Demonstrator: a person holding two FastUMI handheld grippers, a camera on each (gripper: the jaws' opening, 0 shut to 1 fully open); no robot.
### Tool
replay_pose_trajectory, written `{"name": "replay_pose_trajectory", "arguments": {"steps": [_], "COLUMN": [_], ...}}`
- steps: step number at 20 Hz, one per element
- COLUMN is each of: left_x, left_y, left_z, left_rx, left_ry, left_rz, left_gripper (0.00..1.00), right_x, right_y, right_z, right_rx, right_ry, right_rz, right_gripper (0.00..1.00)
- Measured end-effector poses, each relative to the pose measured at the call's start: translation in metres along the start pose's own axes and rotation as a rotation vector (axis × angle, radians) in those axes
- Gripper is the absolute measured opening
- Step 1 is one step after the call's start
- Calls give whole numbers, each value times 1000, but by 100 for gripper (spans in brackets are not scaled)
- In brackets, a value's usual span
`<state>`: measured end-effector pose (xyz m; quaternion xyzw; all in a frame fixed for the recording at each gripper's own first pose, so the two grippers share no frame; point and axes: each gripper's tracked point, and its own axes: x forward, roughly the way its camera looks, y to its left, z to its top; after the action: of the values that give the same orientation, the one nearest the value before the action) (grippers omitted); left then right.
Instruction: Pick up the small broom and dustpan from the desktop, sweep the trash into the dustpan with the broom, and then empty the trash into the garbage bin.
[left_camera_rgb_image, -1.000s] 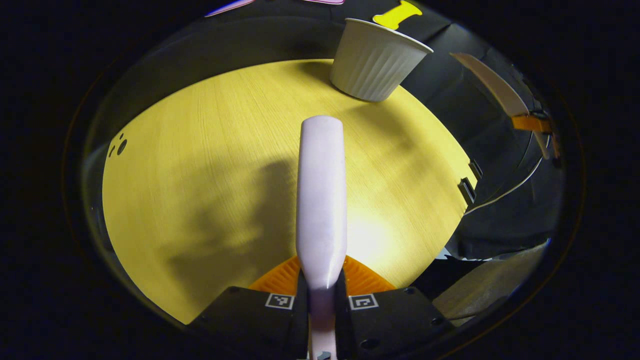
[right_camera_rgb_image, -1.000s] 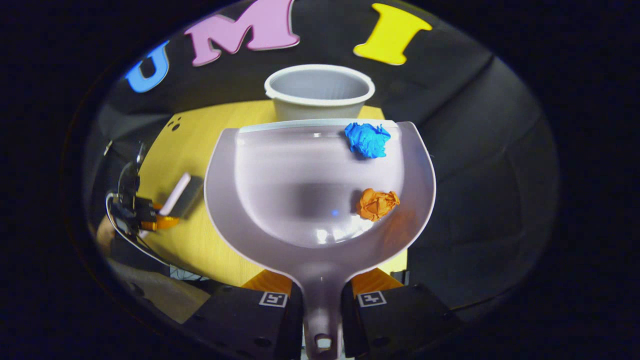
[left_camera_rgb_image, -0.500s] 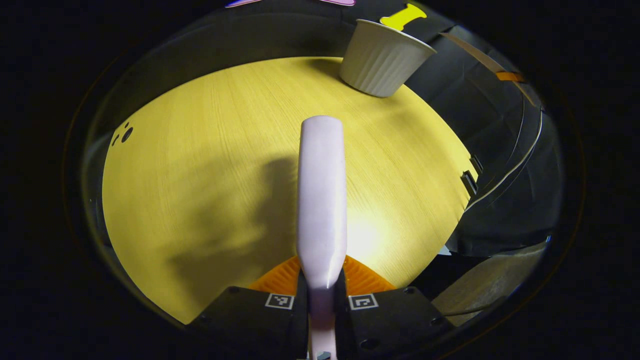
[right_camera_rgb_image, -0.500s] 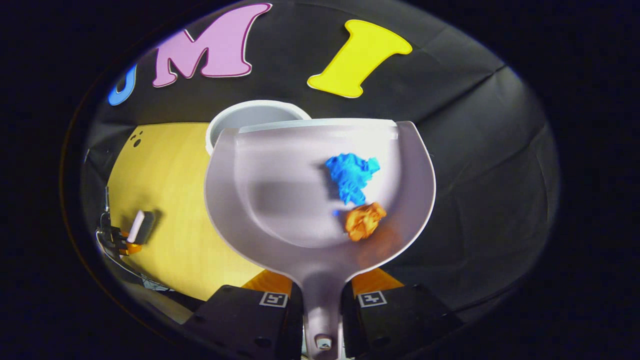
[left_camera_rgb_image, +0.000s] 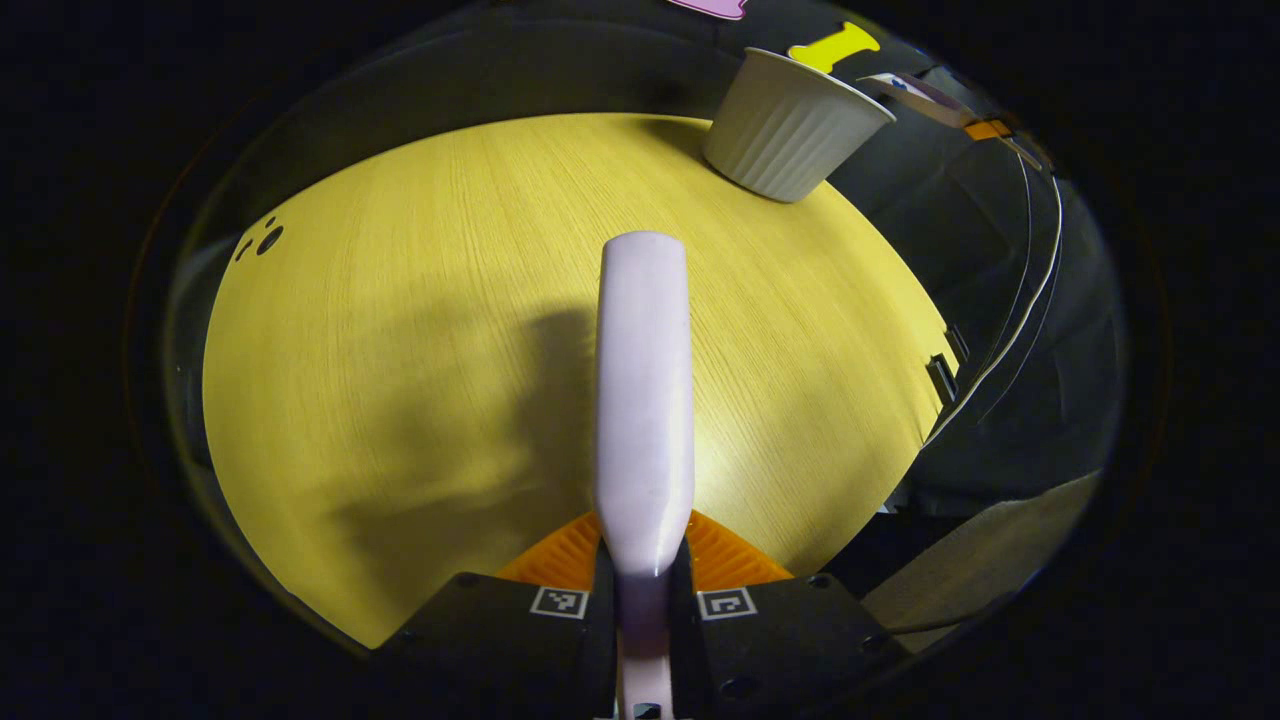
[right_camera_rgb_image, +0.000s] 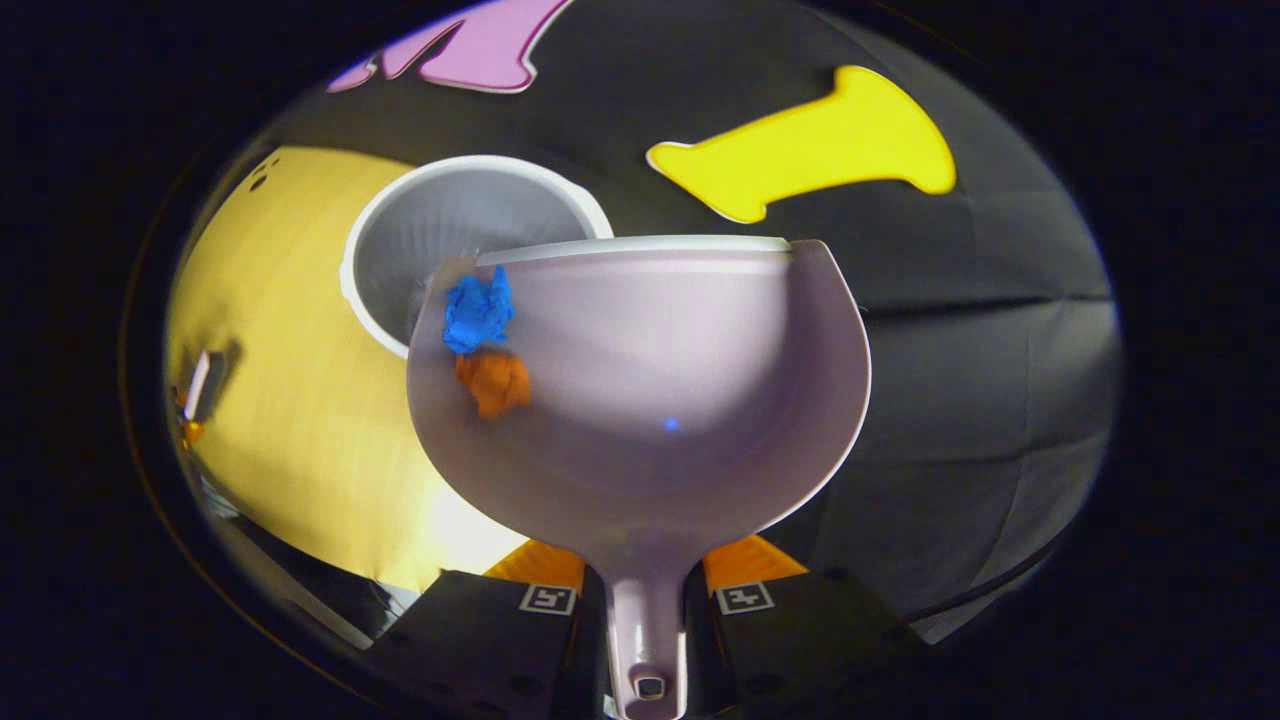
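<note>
Tipping toward its left edge, the dustpan (right_camera_rgb_image: 640, 390) sits clamped by its handle between the closed fingers of the right gripper (right_camera_rgb_image: 645, 610), and the two paper wads have run across the pan with it. A second ago the blue wad (right_camera_rgb_image: 478, 312) lay at the pan's far right lip and the orange wad (right_camera_rgb_image: 494, 381) at its right wall; both now crowd the left rim, the blue one at the very edge and touching or nearly touching the orange one just nearer. That edge hangs over the open mouth of the garbage bin (right_camera_rgb_image: 455, 215), which has slid from dead ahead of the pan to its left and far side over the same second.

On the other side, the left gripper (left_camera_rgb_image: 642, 600) keeps its fingers closed on the handle of the small broom (left_camera_rgb_image: 643, 390), held above the bare yellow bench (left_camera_rgb_image: 400, 330); in that view the bin (left_camera_rgb_image: 790, 125) stands at the far right corner of the bench and has drifted slightly right.

Judging by the roll of the pan, the sweeping is finished and the emptying is under way: neither wad has yet dropped, and a little more tilt should send the blue one in first. The risk is a wad skipping past the bin's near rim onto the bench.
</note>
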<state>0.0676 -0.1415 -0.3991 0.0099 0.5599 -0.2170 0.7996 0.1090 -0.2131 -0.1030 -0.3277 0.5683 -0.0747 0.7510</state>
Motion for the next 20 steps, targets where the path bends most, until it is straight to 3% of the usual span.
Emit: {"name": "replay_pose_trajectory", "arguments": {"steps": [5,7,8,11,15,20], "left_x": [0,1,1,2,2,3], "left_y": [0,0,0,0,2,4], "left_z": [-1,-1,-3,-4,-3,-2], "left_rx": [-28,-45,-53,-65,-66,-68], "left_ry": [-6,-5,-4,2,-7,-9], "left_rz": [12,12,13,21,43,69], "left_gripper": [25,25,25,25,25,25], "right_x": [3,4,8,10,9,5], "right_y": [2,1,3,2,3,12], "right_z": [11,16,18,19,22,28], "right_rx": [-214,-216,-216,-232,-207,-37], "right_ry": [106,110,113,109,68,-69], "right_rz": [-1,4,10,6,15,60], "right_gripper": [32,37,32,35,34,34]}}
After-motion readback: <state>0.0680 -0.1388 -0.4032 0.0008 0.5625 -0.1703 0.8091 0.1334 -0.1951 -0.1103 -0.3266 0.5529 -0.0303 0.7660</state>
